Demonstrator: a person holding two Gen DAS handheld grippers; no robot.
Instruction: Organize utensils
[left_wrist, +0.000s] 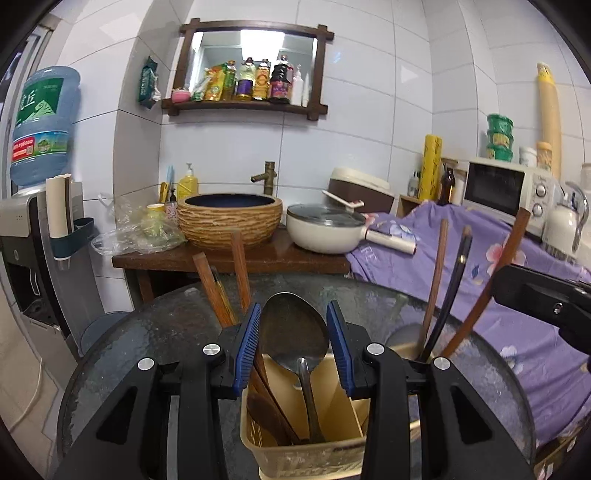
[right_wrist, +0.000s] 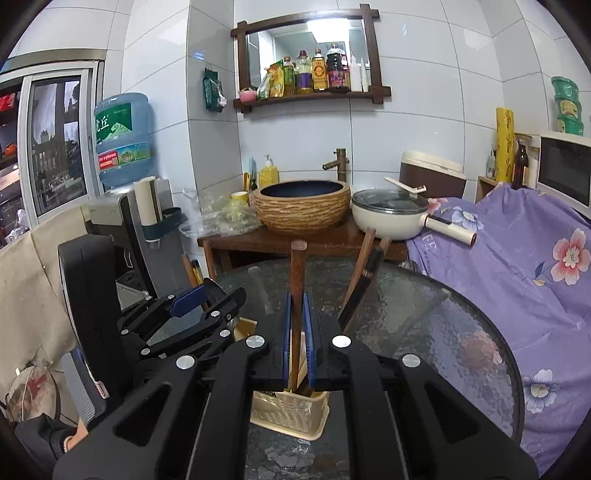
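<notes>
Both grippers angled downward | left gripper (left_wrist: 293, 326) straddles spoon (left_wrist: 295, 332) | right gripper (right_wrist: 297, 328) clamps chopstick (right_wrist: 296, 280)

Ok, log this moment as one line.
left gripper: fingers around metal spoon | right gripper: shut on wooden handle | both over beige utensil basket | glass table

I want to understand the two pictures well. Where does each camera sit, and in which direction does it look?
Left wrist: on the left gripper, looking forward over a metal spoon in a beige holder; the right gripper's edge shows.
Right wrist: on the right gripper, shut on a wooden handle above a beige basket; the left gripper and a bit of hand show.
Shared: glass table, basin, mirror shelf.
</notes>
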